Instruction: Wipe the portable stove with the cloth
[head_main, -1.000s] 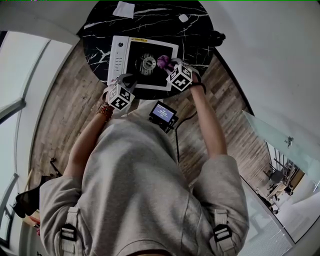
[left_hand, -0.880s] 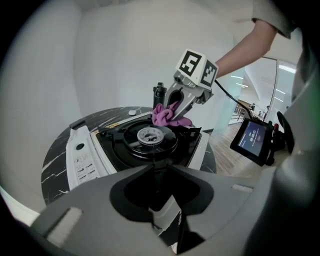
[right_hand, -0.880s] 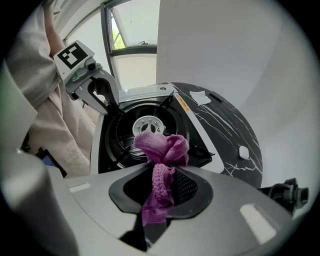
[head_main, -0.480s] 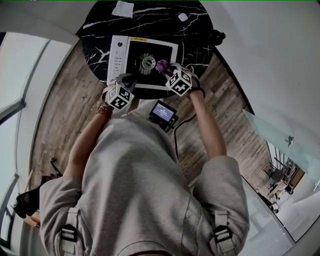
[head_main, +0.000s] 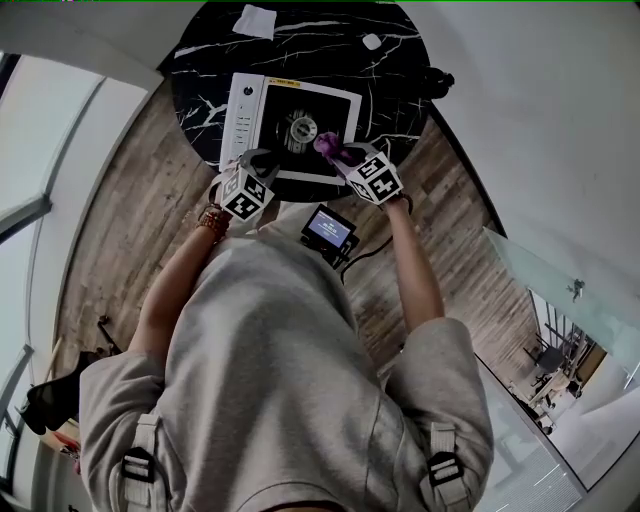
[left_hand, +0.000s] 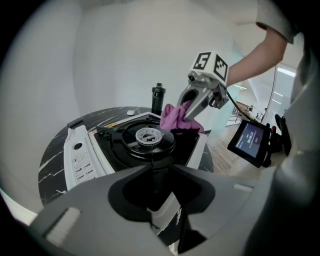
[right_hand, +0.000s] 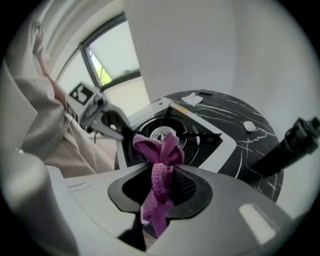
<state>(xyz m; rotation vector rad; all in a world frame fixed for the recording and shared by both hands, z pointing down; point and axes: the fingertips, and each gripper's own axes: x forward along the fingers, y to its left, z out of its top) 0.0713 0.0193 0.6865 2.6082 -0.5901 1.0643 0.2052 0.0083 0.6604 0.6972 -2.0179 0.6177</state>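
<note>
The portable stove (head_main: 245, 110), white with a black top and a round burner (head_main: 300, 127), lies on the black marble table. My right gripper (head_main: 345, 155) is shut on the purple cloth (head_main: 328, 147), which hangs bunched over the stove's near right part; the cloth (right_hand: 160, 170) fills its jaws. My left gripper (head_main: 252, 165) rests at the stove's near left corner. Its jaws have just been opening, with the white stove edge (left_hand: 167, 212) between them. From the left gripper view, the right gripper (left_hand: 192, 107) holds the cloth (left_hand: 175, 117) just past the burner (left_hand: 148, 135).
The round table's (head_main: 400, 70) edge lies just below the stove. A black cylinder (left_hand: 158, 97) stands at the far right rim. A white paper (head_main: 252, 20) and a small white object (head_main: 371, 41) lie at the back. A small screen (head_main: 328, 229) hangs at the person's chest.
The right gripper has carried the cloth from beside the burner toward the stove's near right edge and rolled. The left gripper stays at the near left corner.
</note>
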